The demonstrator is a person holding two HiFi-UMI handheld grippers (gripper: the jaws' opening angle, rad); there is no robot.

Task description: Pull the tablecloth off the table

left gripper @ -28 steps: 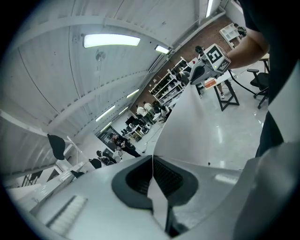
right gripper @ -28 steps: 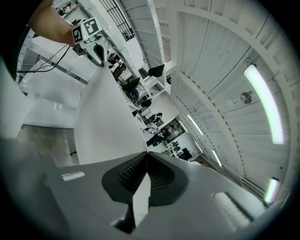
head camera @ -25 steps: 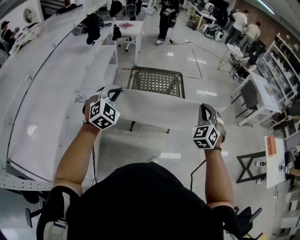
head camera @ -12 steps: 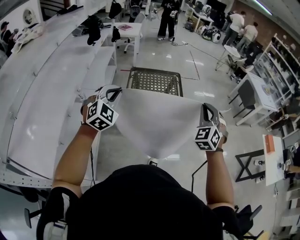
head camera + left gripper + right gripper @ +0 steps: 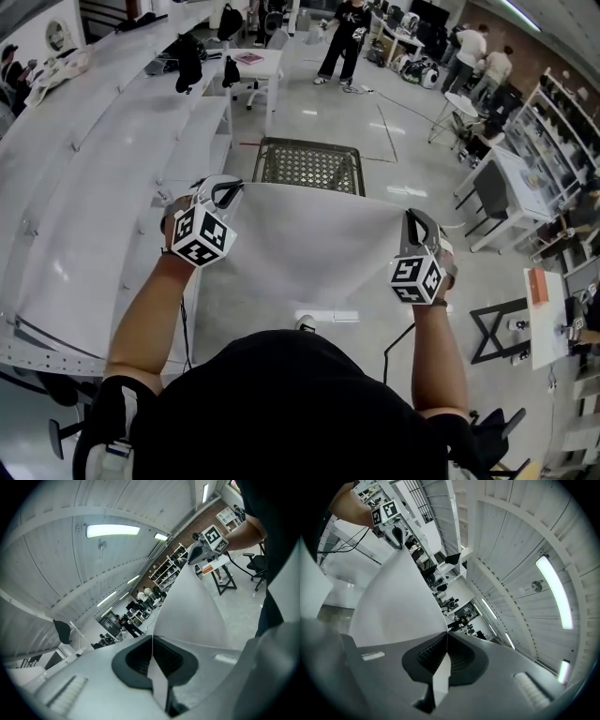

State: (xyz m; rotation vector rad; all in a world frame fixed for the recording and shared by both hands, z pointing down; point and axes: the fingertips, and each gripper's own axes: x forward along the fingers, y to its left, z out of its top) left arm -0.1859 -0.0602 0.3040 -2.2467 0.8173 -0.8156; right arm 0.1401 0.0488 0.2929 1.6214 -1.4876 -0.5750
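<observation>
While the person's black-clad torso fills the 6 o'clock edge of the head view, the left gripper is held out toward 10 o'clock and the right gripper toward 2 o'clock. Each gripper's own view shows its jaws pressed together on a corner of the white tablecloth, with a thin fold of cloth pinched between the ribbed pads. The cloth runs as a fairly taut top edge from one gripper to the other and hangs down in front of the person. Its lower edge is hard to tell from the pale floor. Beyond it, at 12 o'clock, stands the table, its dark mesh top bare where it shows. The cloth's upper edge overlaps the table's near rim in the head view, and I cannot tell whether it touches there. Farther off, from 12 to 1 o'clock, people stand about the room. By my reading the pull is all but finished, since the cloth looks lifted clear. The next move probably calls for drawing both grippers back together, level with each other and gripping firmly, so the hanging part clears the table's near edge without snagging on the mesh.
</observation>
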